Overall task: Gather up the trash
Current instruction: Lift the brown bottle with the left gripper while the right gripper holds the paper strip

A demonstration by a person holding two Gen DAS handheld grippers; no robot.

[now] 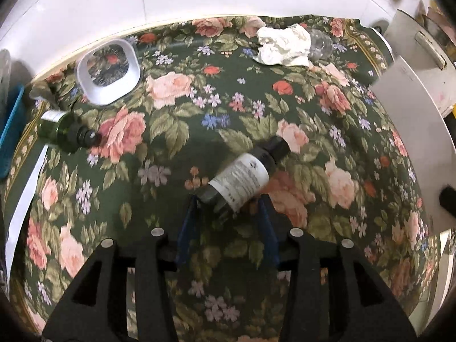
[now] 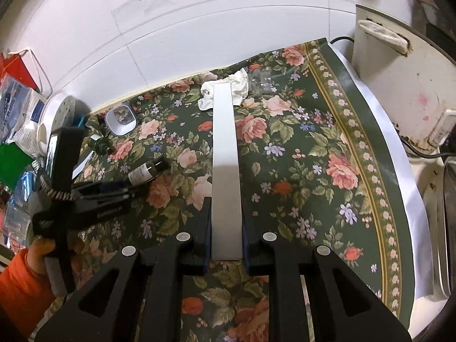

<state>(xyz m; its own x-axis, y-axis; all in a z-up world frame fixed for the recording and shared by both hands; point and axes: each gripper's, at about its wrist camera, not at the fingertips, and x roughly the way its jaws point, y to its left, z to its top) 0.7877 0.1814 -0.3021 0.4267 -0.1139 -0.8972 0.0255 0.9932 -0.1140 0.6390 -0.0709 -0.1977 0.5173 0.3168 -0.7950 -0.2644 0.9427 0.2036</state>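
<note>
A dark bottle with a white label [image 1: 245,178] lies on its side on the floral cloth [image 1: 182,131]; its base sits between the blue tips of my open left gripper [image 1: 228,202]. My right gripper [image 2: 226,199] is shut on a long white flat box [image 2: 225,154], held above the cloth and visible at the right in the left wrist view [image 1: 419,131]. A crumpled white tissue [image 1: 285,45] and a clear plastic cup [image 1: 320,42] lie at the far edge. A green bottle [image 1: 65,132] lies at the left.
A white square dish [image 1: 108,71] sits at the far left. A blue basket [image 1: 11,131] stands off the cloth's left edge. A white appliance [image 2: 396,85] stands at the right, bags and a white tub [image 2: 54,119] at the left. The wall is behind.
</note>
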